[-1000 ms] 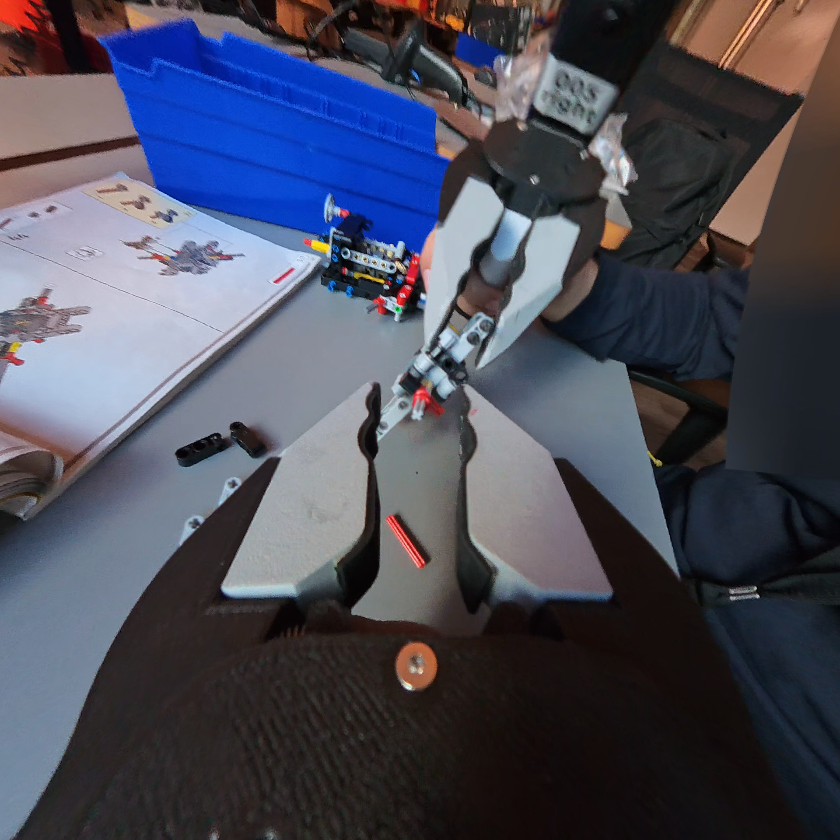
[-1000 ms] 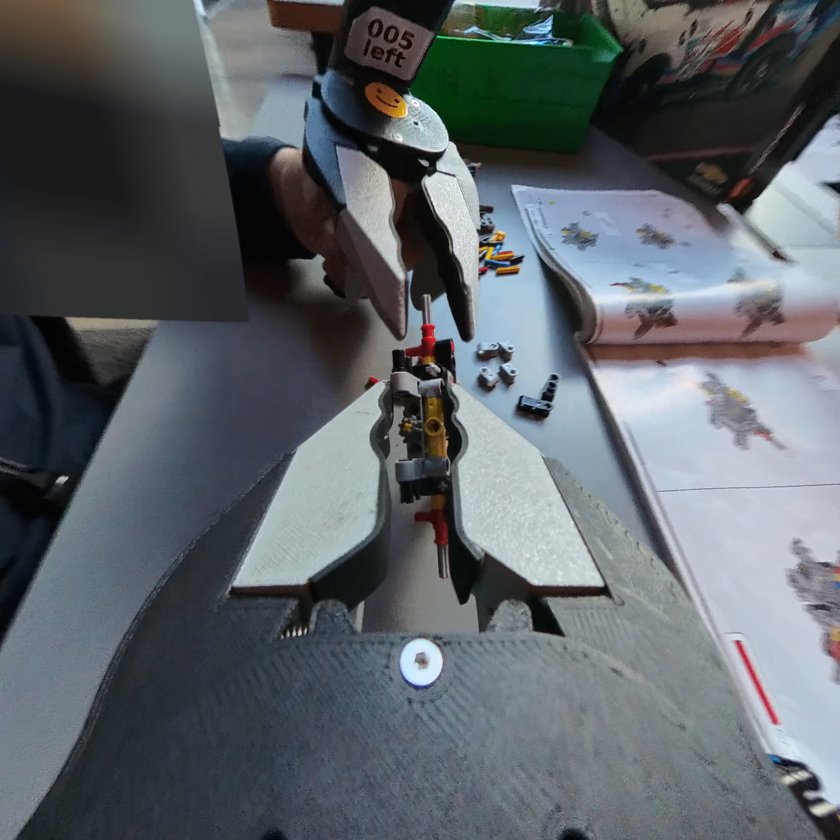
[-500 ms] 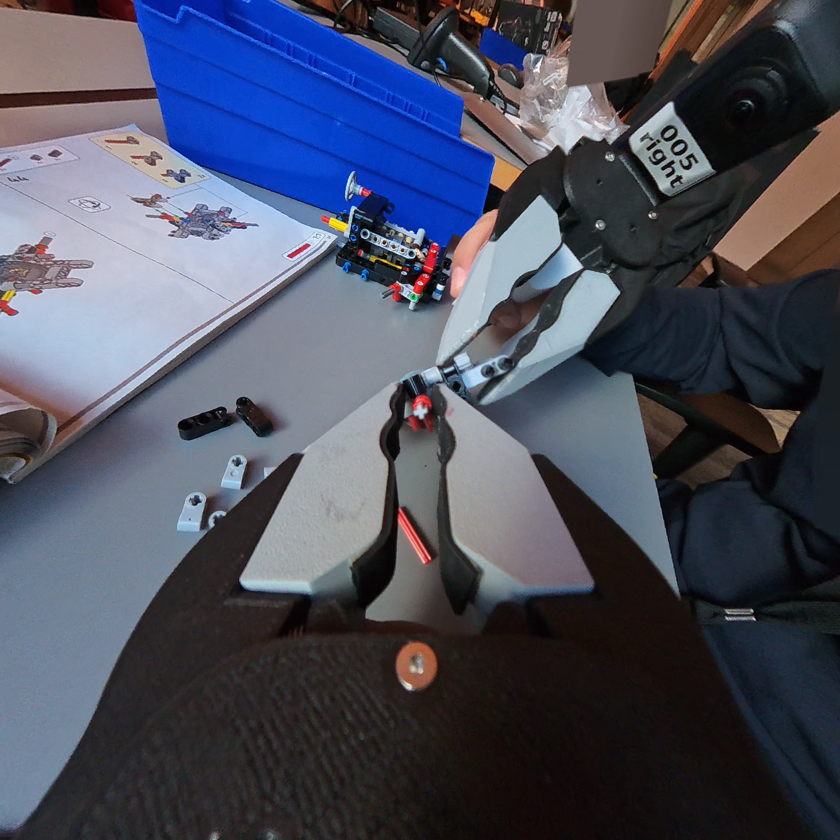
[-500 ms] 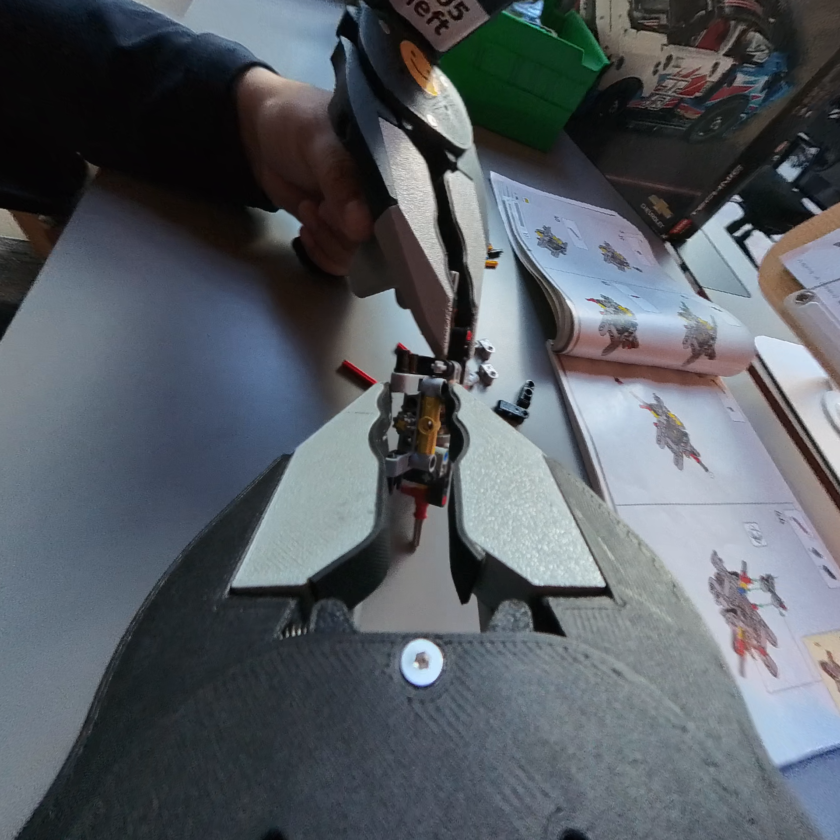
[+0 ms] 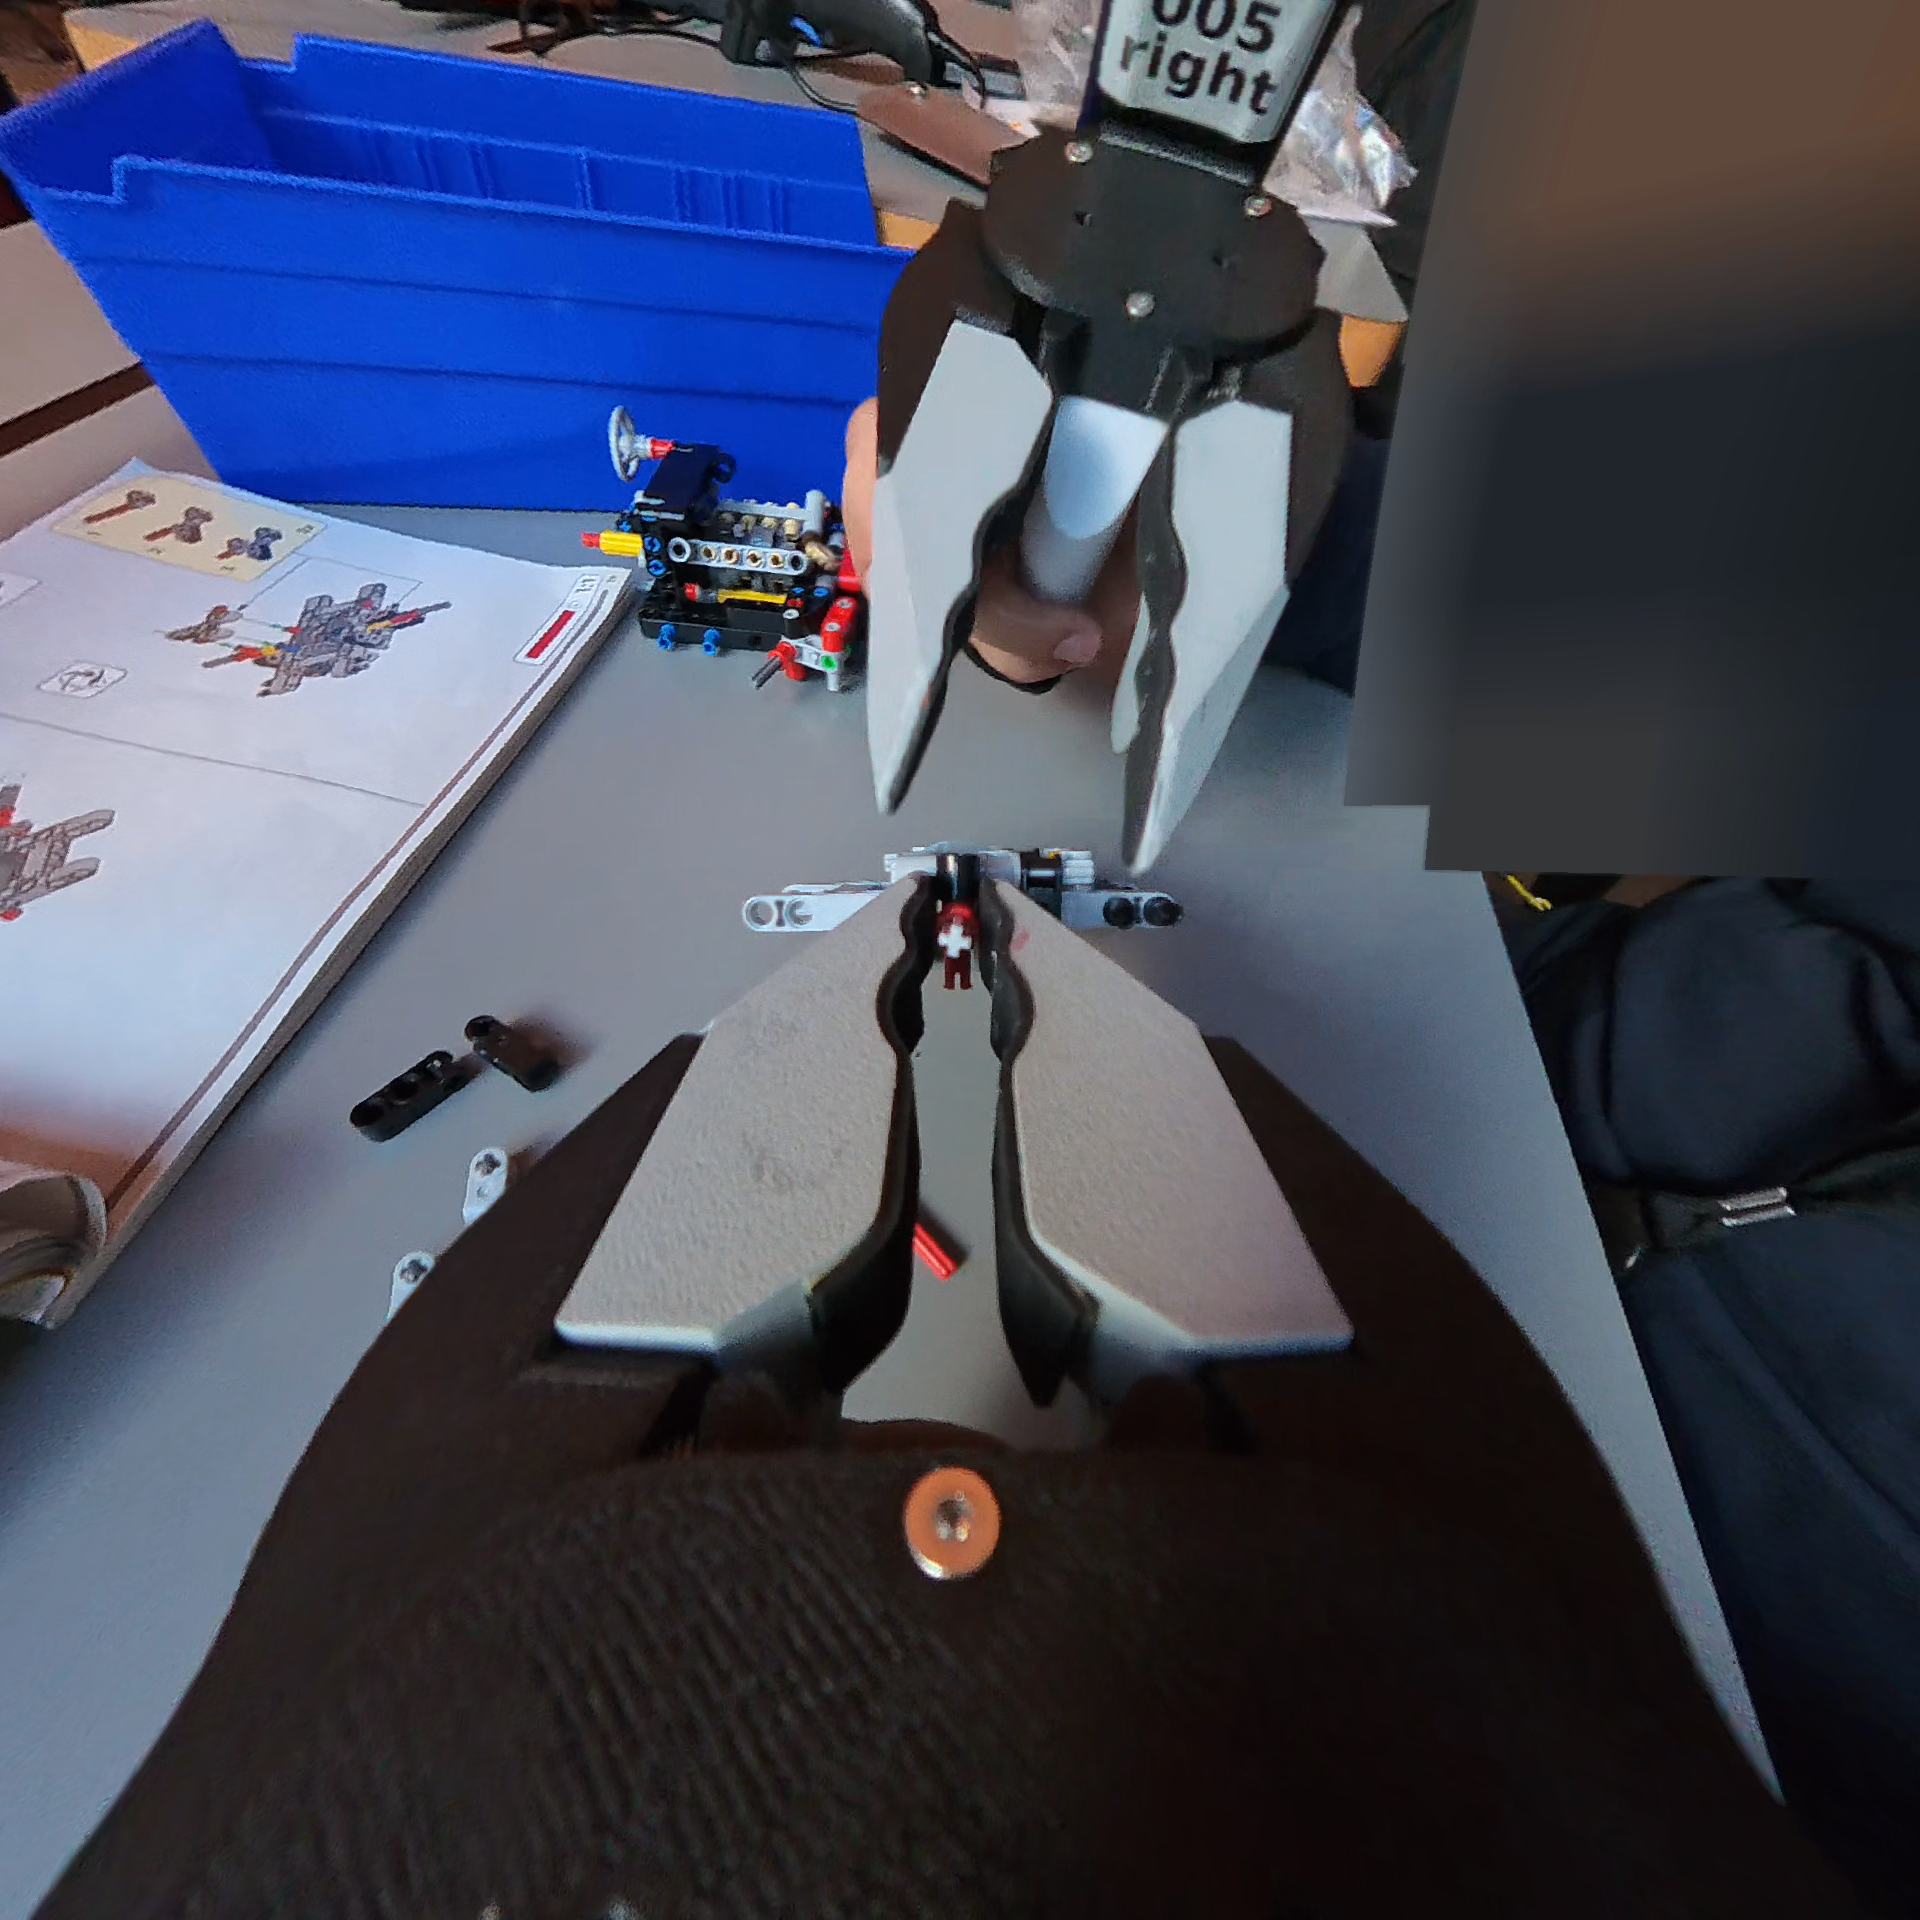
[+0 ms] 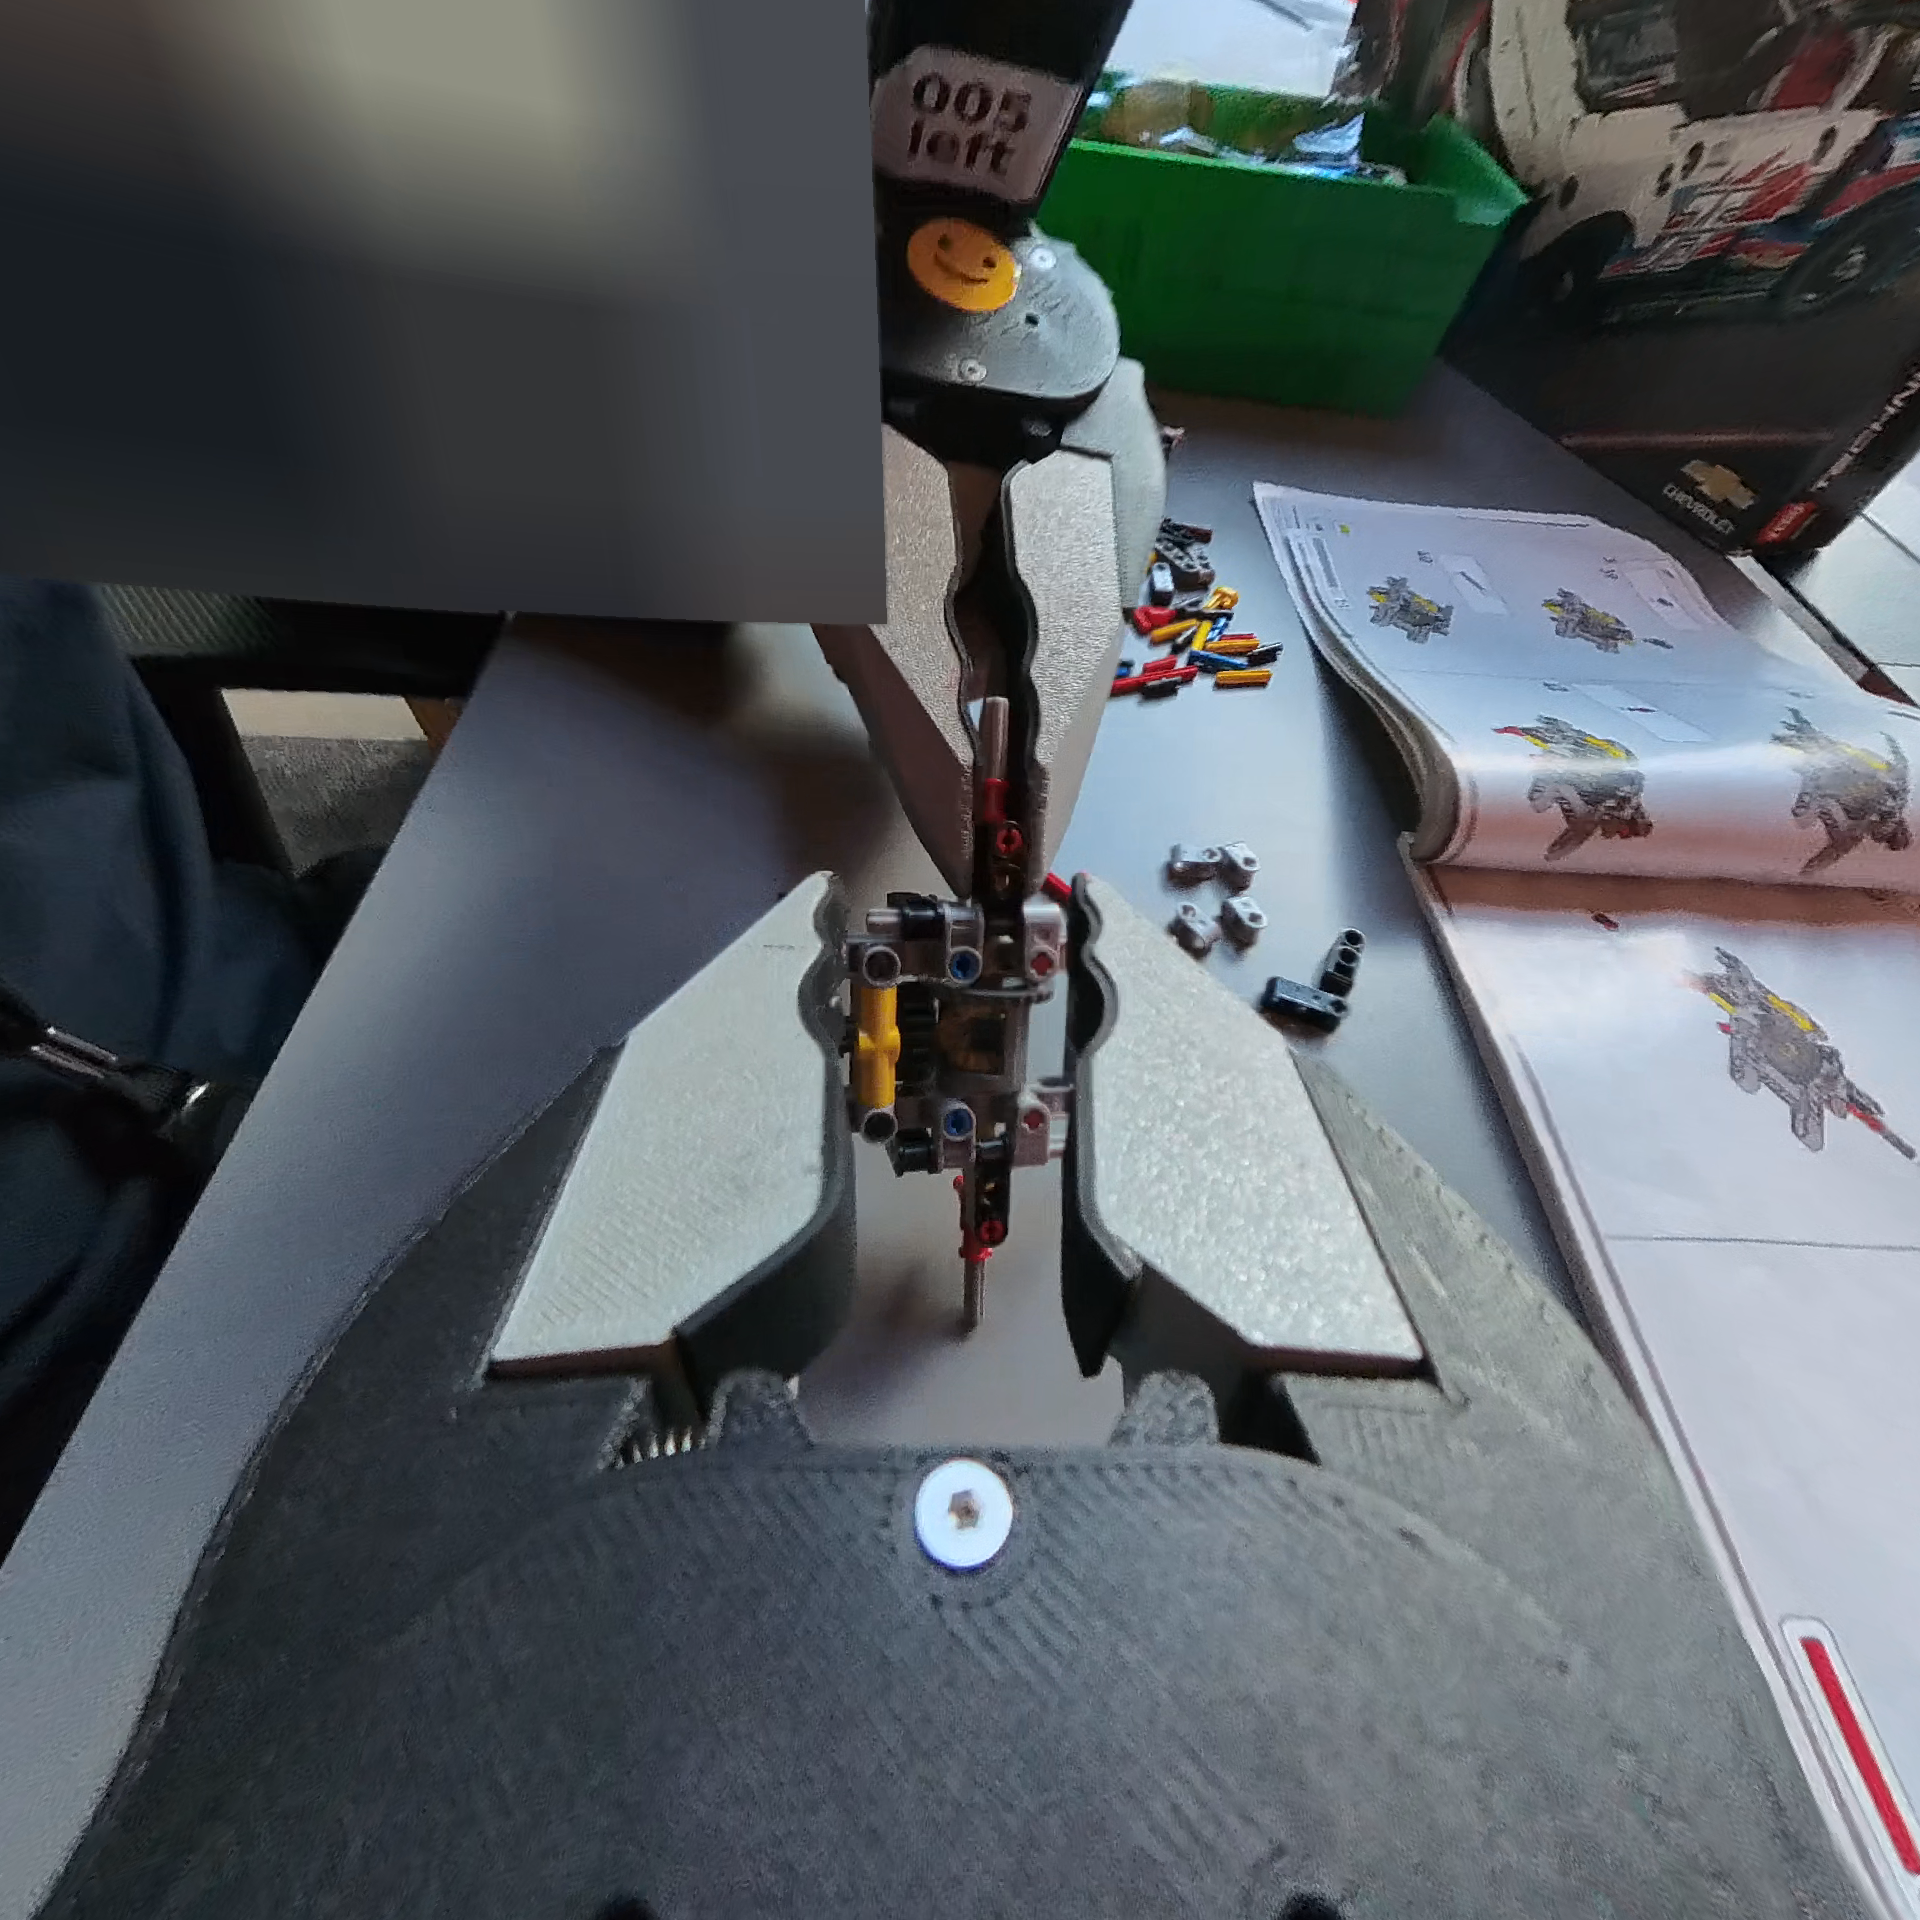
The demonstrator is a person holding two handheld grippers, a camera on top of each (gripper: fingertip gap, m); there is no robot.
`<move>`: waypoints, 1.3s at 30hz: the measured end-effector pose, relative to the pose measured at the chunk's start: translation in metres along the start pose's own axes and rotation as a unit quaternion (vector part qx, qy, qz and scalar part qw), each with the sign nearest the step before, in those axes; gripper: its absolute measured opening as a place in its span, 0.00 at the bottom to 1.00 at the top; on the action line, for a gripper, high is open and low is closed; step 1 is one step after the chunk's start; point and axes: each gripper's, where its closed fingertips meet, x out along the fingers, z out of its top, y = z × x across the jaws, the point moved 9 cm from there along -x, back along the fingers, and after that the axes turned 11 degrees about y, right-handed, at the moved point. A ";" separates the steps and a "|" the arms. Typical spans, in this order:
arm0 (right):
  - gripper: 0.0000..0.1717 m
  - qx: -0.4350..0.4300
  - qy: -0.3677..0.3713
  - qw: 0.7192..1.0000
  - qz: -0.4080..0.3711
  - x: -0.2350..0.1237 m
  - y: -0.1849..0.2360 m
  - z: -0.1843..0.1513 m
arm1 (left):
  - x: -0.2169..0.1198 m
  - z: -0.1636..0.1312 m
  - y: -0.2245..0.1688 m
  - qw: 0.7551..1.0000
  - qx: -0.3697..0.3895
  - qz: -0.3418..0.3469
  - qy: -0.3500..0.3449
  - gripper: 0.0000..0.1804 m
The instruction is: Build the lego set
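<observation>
The right gripper (image 6: 956,935) has spread its jaws since a second ago, releasing the small grey-and-yellow brick assembly (image 6: 951,1023) mid-frame; the left gripper (image 5: 951,935) now pinches its end-on red-tipped axle (image 5: 954,940).

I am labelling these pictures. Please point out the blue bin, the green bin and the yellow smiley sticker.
blue bin (image 5: 499,343), left wrist view, front wall.
green bin (image 6: 1268,281), right wrist view, front wall.
yellow smiley sticker (image 6: 962,264), right wrist view, its middle.
</observation>
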 end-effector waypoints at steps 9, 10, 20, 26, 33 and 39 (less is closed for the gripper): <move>0.23 -0.033 0.042 0.999 -0.006 0.008 0.006 -0.002 | 0.006 -0.002 -0.007 0.999 0.028 -0.004 0.015 0.03; 0.23 -0.037 0.047 0.998 -0.007 0.008 0.006 -0.002 | 0.007 -0.002 -0.008 0.999 0.034 -0.003 0.018 0.03; 0.24 -0.039 0.079 0.996 -0.035 0.008 0.006 -0.004 | 0.011 -0.005 -0.007 0.999 0.038 0.020 0.022 0.03; 0.21 -0.022 0.083 0.996 -0.016 0.007 0.004 -0.008 | 0.014 -0.008 -0.005 0.999 0.032 0.026 0.024 0.03; 0.21 -0.017 0.092 0.996 -0.005 0.005 0.002 -0.012 | 0.015 -0.007 -0.006 0.999 0.031 0.035 0.029 0.03; 0.19 -0.067 0.063 0.995 -0.027 0.001 0.009 -0.003 | 0.010 -0.002 -0.006 1.000 0.016 0.019 0.011 0.03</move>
